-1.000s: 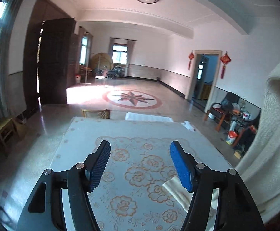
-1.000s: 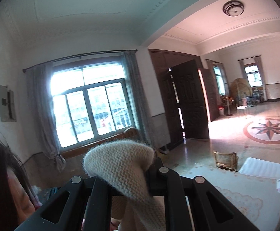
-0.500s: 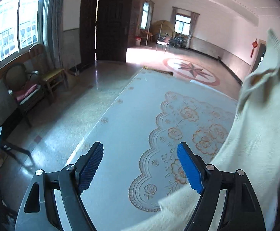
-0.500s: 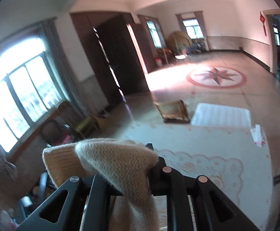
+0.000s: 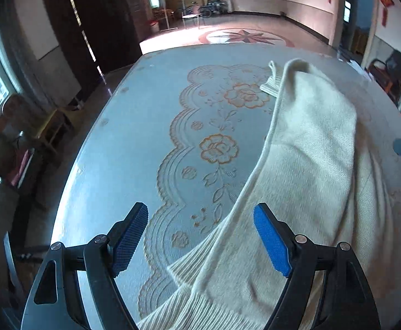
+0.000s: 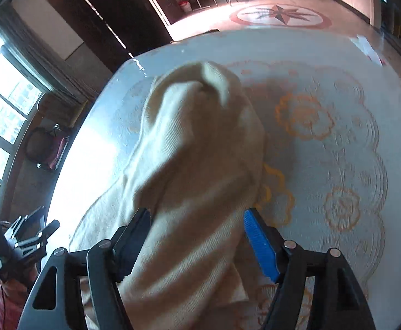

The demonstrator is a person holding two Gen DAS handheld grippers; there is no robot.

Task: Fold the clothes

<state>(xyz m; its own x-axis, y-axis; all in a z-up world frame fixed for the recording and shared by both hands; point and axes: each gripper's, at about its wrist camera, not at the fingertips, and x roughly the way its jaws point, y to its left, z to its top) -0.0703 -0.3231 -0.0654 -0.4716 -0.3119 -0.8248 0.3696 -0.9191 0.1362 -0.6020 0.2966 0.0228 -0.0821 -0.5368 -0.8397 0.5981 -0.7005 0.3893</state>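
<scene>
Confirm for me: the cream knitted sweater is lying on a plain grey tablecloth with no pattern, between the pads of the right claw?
Not quite. The cream knitted sweater does sit between the pads of the right claw, whose jaws are opening. But the pale tablecloth is not plain: it carries orange flowers and scalloped borders, as the left wrist view shows.

You have a cream knitted wool garment (ribbed at the hem, matt and fuzzy) lying on a glossy pale tablecloth embossed with orange flowers, between ridged blue rubbery pads.
</scene>
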